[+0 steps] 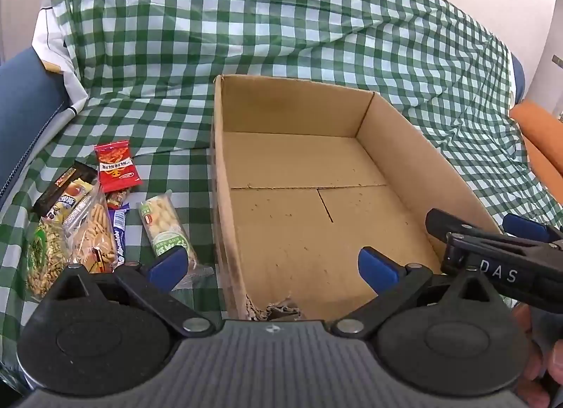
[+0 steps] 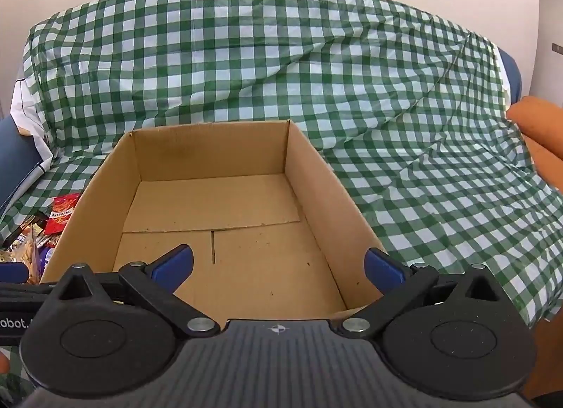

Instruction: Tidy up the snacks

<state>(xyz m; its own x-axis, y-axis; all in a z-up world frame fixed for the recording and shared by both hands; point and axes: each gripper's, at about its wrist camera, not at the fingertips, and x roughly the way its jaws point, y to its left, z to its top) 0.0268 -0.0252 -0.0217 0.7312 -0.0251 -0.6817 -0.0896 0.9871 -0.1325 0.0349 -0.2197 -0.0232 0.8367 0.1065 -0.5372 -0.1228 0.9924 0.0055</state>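
Note:
An open cardboard box point(image 1: 415, 158) with nothing in it sits on a green-checked cloth point(image 1: 246, 38). Left of it lies a heap of snack packs: a red packet point(image 1: 116, 165), a green cracker pack point(image 1: 167, 228), a purple bar point(image 1: 119, 232) and a clear biscuit bag point(image 1: 95, 232). My left gripper point(image 1: 272, 265) hovers open over the box's near left wall, holding nothing. My right gripper point(image 2: 278, 265) is open over the box point(image 2: 316, 168) near its front edge, also holding nothing. The red packet point(image 2: 61, 212) shows at the left in the right wrist view.
The checked cloth point(image 2: 387, 91) drapes over a sofa back and seat. An orange cushion point(image 1: 542, 137) lies at the right, a blue armrest point(image 1: 24, 108) at the left. The box's near wall is torn point(image 1: 278, 309). The right gripper's body point(image 1: 499, 260) crosses the left wrist view.

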